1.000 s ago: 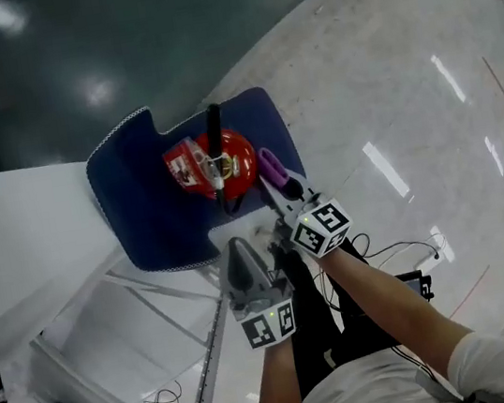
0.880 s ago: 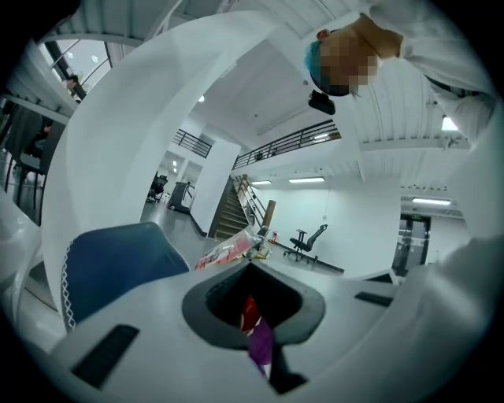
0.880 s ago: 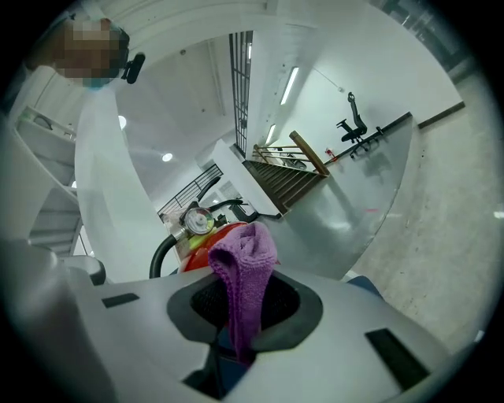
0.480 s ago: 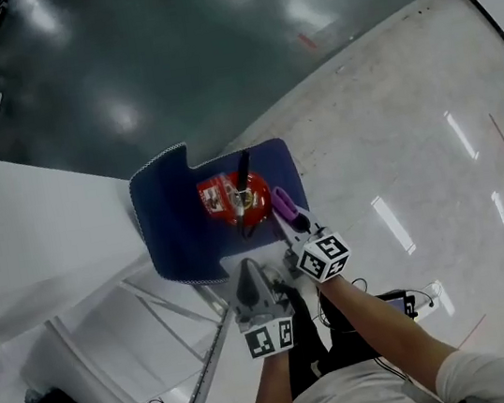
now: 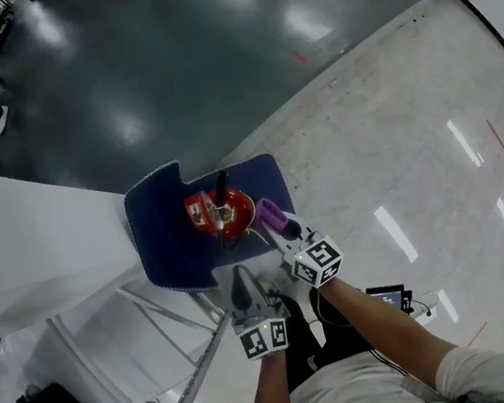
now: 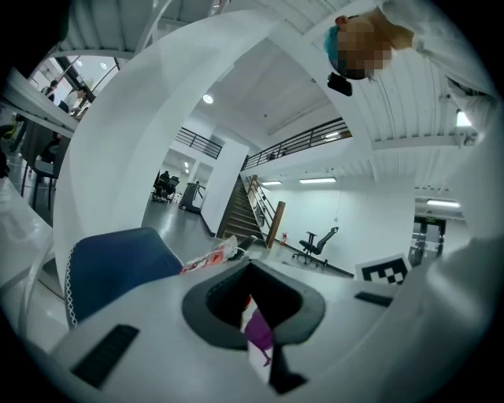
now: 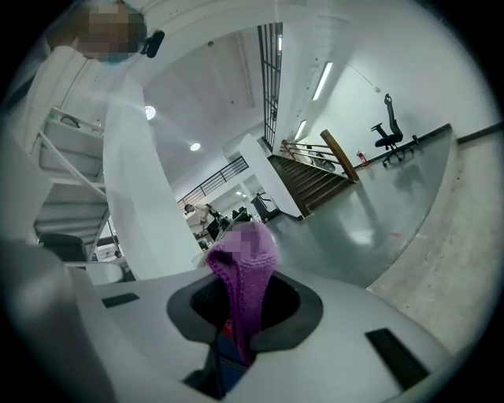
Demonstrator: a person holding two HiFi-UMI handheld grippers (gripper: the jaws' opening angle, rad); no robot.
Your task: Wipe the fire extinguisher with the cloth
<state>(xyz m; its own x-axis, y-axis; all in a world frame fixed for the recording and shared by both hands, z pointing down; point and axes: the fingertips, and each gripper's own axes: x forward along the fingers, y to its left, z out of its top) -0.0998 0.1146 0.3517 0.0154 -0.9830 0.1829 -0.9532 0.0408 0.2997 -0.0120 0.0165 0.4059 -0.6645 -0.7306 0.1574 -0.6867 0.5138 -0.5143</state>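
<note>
Nearest, the left gripper [image 5: 239, 283] has its jaws closed together, empty. Beyond it, the right gripper [image 5: 280, 223] is clenched on the purple cloth [image 5: 268, 212], just beside the red fire extinguisher [image 5: 225, 212], which stands mid-way on the blue mat [image 5: 166, 243]. I judge the wiping is about to start; next the cloth must press on the red body.

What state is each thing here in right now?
Fire extinguisher: standing upright on the blue mat.
Blue mat: lying on the floor.
Purple cloth: bunched, pinched in the right hand-held gripper.
Right hand-held gripper: shut on the purple cloth.
Left hand-held gripper: jaws together, holding nothing.
</note>
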